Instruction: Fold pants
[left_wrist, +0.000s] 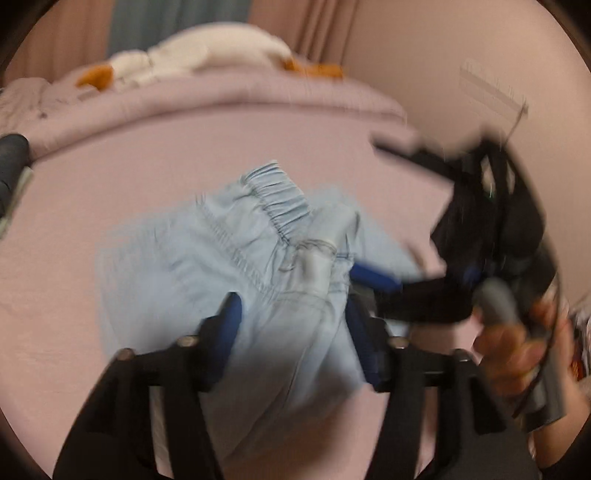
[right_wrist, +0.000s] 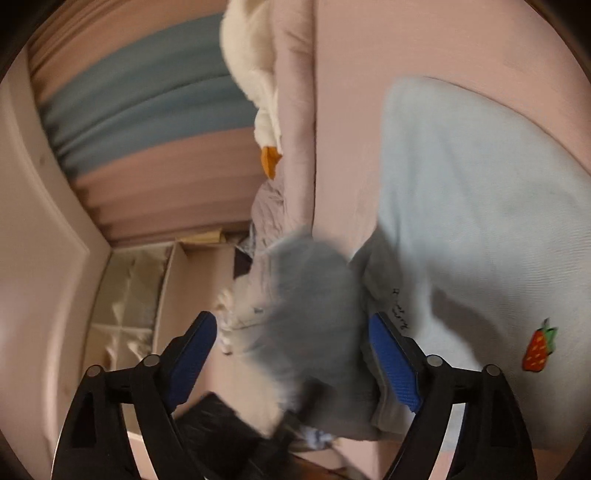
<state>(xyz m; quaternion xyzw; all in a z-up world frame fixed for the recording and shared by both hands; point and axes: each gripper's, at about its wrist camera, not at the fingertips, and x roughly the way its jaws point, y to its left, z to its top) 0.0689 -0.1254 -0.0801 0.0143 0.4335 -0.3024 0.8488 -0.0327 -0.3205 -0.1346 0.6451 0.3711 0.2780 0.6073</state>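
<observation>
Light blue pants (left_wrist: 236, 251) with an elastic waistband lie bunched on the pink bed; in the right wrist view the pants (right_wrist: 461, 221) spread wide and show a strawberry patch (right_wrist: 539, 345). My left gripper (left_wrist: 291, 314) has its blue-padded jaws apart with a fold of the pants between them. My right gripper (right_wrist: 291, 339) also has its jaws apart around bunched grey-blue cloth (right_wrist: 314, 314). In the left wrist view the right gripper (left_wrist: 376, 280) sits at the right, its blue fingertip against the pants near the waistband. Both views are blurred by motion.
A pink bedsheet (left_wrist: 110, 206) covers the bed. A white plush goose with orange feet (left_wrist: 192, 59) lies on a rolled pink blanket at the far side. Pink and blue curtains (right_wrist: 140, 99) and a shelf unit (right_wrist: 147, 288) stand beyond the bed edge.
</observation>
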